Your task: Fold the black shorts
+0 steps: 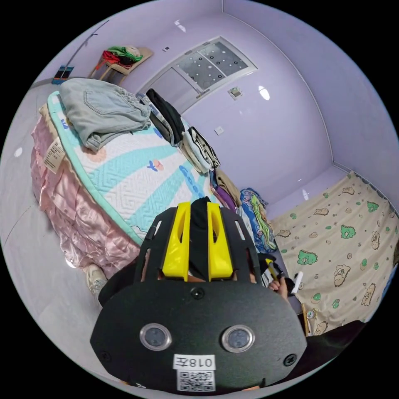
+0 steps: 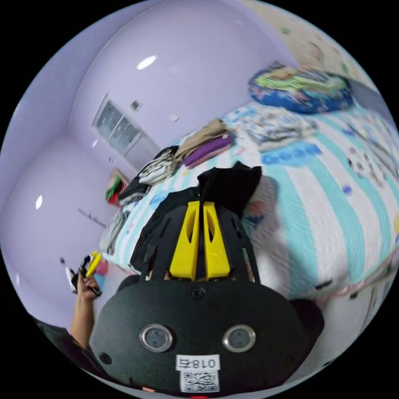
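The black shorts [image 1: 199,241] run as a dark strip between the yellow jaws of my left gripper [image 1: 199,204], which is shut on them beside the bed. In the right gripper view, my right gripper [image 2: 203,203] is shut on another part of the black shorts [image 2: 230,183]; the cloth bunches above the jaw tips and hangs down to the left over the bed's edge. A person's hand holds the right gripper [image 1: 271,266] low at the right of the left gripper view. The left gripper [image 2: 92,262] appears small at the lower left of the right gripper view, held by a hand.
A bed with a white and teal quilt [image 1: 137,174] and a pink satin skirt [image 1: 70,208] carries folded jeans [image 1: 104,110] and a row of folded clothes [image 1: 199,149]. A blue patterned bundle [image 2: 299,89] lies at its far end. A chair heaped with clothes [image 1: 122,56] stands by the wall.
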Demonstrator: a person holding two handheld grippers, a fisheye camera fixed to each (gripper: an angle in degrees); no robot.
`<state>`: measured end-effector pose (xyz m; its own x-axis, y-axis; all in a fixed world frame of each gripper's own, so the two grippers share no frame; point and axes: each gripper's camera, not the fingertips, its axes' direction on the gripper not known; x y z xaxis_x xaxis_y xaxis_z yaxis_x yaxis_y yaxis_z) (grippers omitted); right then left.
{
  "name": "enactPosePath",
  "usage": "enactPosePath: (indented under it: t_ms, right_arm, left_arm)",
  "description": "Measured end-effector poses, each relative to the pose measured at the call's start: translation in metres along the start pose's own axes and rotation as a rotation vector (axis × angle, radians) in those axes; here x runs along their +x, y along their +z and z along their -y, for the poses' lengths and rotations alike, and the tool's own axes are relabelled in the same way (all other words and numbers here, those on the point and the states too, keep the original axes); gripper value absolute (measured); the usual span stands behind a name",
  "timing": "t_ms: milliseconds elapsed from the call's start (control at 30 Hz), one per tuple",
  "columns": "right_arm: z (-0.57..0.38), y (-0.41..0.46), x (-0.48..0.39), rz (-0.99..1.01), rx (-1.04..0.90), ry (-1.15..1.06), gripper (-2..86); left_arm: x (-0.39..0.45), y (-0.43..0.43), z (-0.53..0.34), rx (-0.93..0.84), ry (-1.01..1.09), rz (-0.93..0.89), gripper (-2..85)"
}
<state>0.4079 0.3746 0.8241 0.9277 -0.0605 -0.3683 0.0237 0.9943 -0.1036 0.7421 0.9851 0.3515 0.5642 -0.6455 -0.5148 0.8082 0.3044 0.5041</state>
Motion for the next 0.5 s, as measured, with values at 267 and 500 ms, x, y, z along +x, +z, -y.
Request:
enactPosePath:
  t_ms: [267,500]
  right_arm:
    - [-0.061,0.146,-0.271,-0.116,-0.196,-0.804,0.1]
    - [-0.192,0.241,-0.338,-0.28,-0.296,-1.176,1.3]
  left_arm:
    - [-0.026,-0.009,-0.027,0.006,-0.034,0.003,5.6]
    - [-0.038,-0.005,-0.042,-0.04,-0.037,0.052,5.5]
